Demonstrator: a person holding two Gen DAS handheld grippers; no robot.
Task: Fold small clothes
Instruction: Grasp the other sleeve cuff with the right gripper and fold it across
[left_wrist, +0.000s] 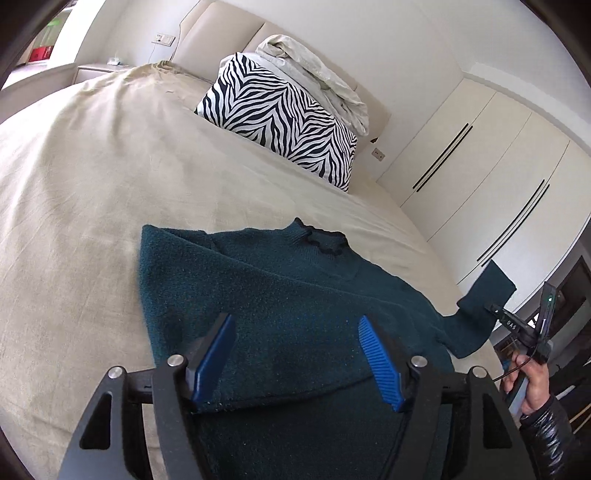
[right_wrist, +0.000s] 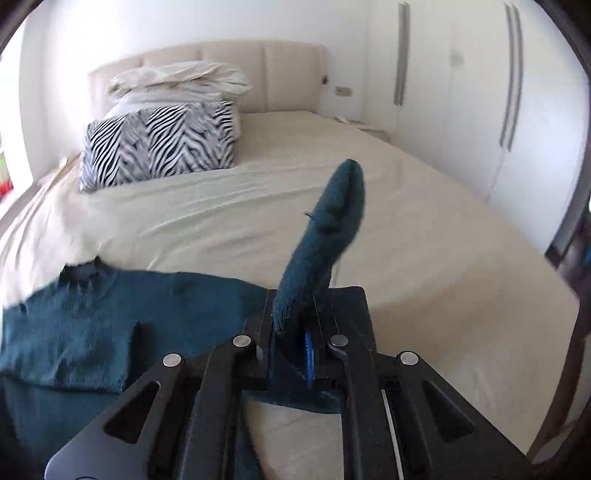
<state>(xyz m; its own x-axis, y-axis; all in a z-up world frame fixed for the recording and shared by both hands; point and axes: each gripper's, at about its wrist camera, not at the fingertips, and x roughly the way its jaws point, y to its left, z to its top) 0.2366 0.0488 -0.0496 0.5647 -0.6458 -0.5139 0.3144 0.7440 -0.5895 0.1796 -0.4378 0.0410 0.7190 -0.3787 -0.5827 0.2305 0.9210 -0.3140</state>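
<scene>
sweater (left_wrist: 280, 295): dark teal knit, black scalloped trim at the collar
bedspread (left_wrist: 92, 192): plain beige
pillow (left_wrist: 280, 114): black-and-white zebra stripes
folded bedding (left_wrist: 317, 70), upper centre: off-white
headboard (right_wrist: 236, 59): cream
wardrobe doors (left_wrist: 491, 162): white, dark handles
gripper pads (left_wrist: 218, 354): blue
jacket sleeve (left_wrist: 550, 439), lower right: glossy black

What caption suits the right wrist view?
Right hand-held gripper shut on the teal sweater's sleeve, lifting it above the bed.
</scene>
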